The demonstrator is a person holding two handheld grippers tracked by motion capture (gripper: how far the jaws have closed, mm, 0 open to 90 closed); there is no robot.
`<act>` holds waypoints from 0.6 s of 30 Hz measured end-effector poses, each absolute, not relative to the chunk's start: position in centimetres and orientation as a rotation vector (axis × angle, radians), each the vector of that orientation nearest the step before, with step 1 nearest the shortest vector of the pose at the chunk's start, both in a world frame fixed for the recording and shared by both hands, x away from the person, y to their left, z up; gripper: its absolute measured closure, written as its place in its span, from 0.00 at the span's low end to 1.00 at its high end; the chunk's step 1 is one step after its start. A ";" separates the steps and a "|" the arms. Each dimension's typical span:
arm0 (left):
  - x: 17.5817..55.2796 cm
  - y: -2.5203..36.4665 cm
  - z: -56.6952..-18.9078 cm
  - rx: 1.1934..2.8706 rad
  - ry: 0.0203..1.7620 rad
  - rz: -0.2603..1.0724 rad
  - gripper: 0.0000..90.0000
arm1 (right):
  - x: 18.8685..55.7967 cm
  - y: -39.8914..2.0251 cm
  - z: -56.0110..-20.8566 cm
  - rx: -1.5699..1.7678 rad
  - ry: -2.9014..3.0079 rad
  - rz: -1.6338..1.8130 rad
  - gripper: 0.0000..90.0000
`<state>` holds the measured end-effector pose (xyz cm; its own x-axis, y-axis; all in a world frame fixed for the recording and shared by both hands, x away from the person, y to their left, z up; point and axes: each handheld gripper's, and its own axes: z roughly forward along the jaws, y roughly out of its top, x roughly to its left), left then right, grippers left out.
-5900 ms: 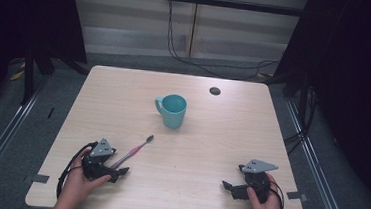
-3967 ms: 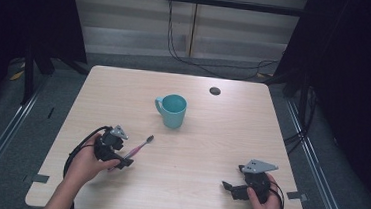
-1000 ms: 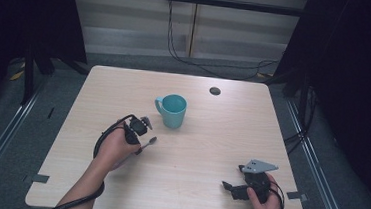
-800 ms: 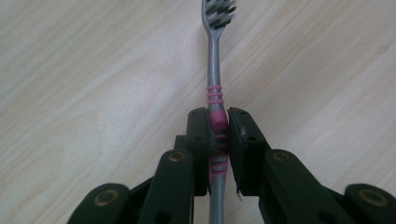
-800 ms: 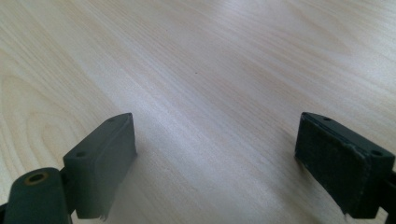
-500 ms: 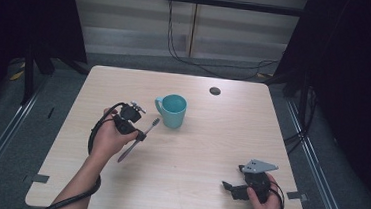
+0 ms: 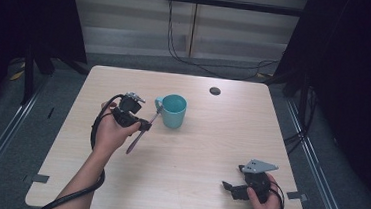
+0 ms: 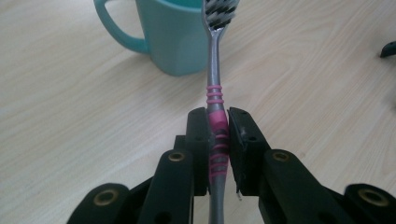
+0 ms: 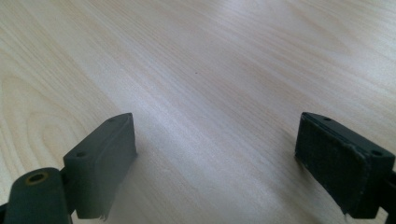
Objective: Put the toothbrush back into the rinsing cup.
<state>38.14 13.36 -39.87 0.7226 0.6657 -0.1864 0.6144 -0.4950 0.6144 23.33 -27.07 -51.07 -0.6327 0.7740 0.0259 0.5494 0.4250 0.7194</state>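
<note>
Jaws of the left gripper (image 8: 218, 140) stand nearly together, with both pads pressed flat against the pink banded grip of the toothbrush (image 8: 215, 100), one pad on each side of the handle. This hold, taken partway along the handle, leaves the grey neck and the bristle head projecting freely beyond the fingertips, which probably serves to present the head to the mug first. In the left gripper view the bristle head lies at 12 o'clock, level with the rim of the teal mug (image 8: 177, 37), whose handle points to 10 o'clock. In the high view the toothbrush (image 7: 141, 131) is carried off the table (image 7: 195, 150) at a slant, its head next to the mug (image 7: 174, 111) and its tail end pointing to 7 o'clock; the mug stands at 2 o'clock from the left gripper (image 7: 144, 126), just beside it. The slanted carry appears to prepare for tipping the brush into the mug. Whether the bristles touch the rim cannot be told. The right gripper (image 7: 228, 187) rests near the table edge at 5 o'clock from the mug, well apart from it; its jaws stand wide open in the right gripper view, with bare table (image 9: 224, 70) between them and nothing held. A small dark disc (image 7: 215, 91) lies at 1 o'clock from the mug.
</note>
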 end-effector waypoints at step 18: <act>38.7 12.4 -38.3 2.163 0.936 0.144 0.88 | 23.3 -27.1 -51.1 1.142 2.374 1.025 0.13</act>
<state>38.67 12.38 -38.31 0.7250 0.6640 -0.1832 0.5779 -0.4417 0.6862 23.33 -27.07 -51.07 -0.6326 0.7741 0.0257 0.5494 0.4251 0.7194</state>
